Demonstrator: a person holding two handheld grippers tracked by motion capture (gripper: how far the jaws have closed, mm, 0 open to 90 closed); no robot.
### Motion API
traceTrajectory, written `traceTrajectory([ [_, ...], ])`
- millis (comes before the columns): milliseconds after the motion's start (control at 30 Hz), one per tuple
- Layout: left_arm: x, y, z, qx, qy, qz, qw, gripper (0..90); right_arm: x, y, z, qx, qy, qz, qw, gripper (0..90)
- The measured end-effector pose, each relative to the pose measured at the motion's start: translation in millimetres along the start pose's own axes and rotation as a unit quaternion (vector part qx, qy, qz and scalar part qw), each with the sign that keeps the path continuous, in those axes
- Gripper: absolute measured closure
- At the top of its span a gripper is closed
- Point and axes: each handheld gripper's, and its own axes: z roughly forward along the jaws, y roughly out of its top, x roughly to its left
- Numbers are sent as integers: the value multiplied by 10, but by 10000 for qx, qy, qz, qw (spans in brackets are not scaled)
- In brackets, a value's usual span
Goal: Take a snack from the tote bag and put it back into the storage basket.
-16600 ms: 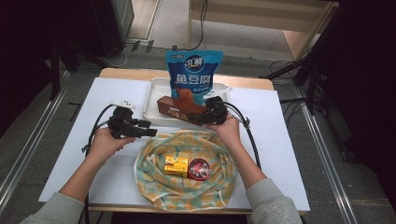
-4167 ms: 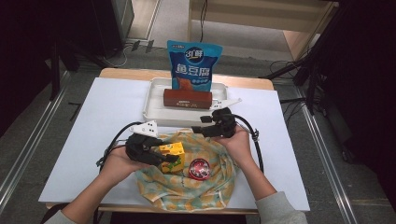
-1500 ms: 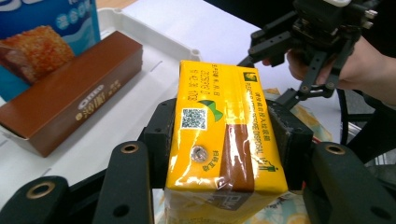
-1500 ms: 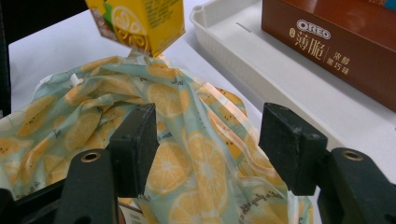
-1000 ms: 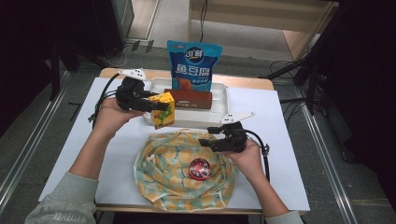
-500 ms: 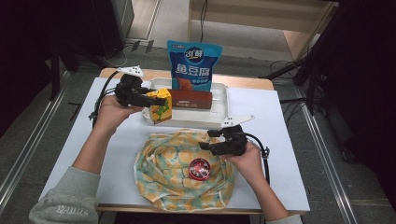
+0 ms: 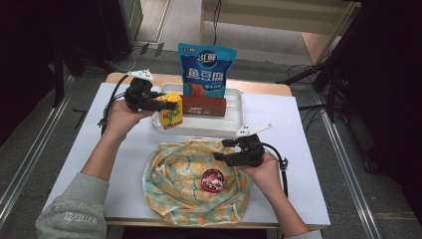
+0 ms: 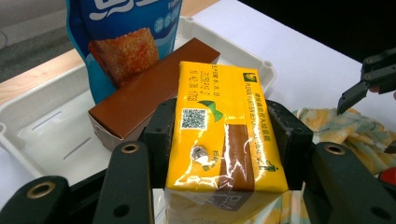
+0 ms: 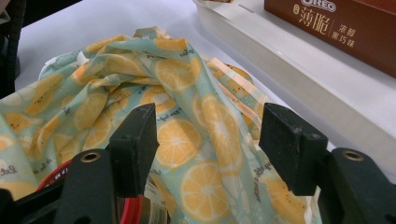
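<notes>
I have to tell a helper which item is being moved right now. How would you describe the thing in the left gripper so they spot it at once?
Find the white tray at the far side of the table, where a blue snack bag stands behind a brown box. At the tray's left end the left gripper clamps a small yellow drink carton. It is the one bright yellow, brick-shaped thing there.

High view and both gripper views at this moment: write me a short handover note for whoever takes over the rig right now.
Left tool: shut on the yellow drink carton, held over the left end of the white tray.
Right tool: open, holding nothing, above the orange-print cloth bag.
Already in the tray: blue snack pouch, upright, and brown biscuit box.
Left: set the carton down in the tray; the round red-rimmed tin lies on the bag, likely next.
</notes>
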Motion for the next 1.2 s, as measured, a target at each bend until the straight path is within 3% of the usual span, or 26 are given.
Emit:
traceTrajectory([
  [467, 205, -57, 105, -26, 200, -166, 9997, 516, -4, -5, -6, 15, -6, 26, 10000, 380],
  [733, 244, -75, 149, -68, 286, -134, 9995, 516, -4, -5, -2, 10, -6, 9, 10000, 380],
  [900, 304, -98, 187, -131, 444, -143, 9988, 516, 1, -8, -3, 19, -8, 17, 10000, 380],
  [1200, 375, -172, 295, 68, 427, -235, 9988, 516, -5, -12, 5, 12, -2, 13, 10000, 380],
])
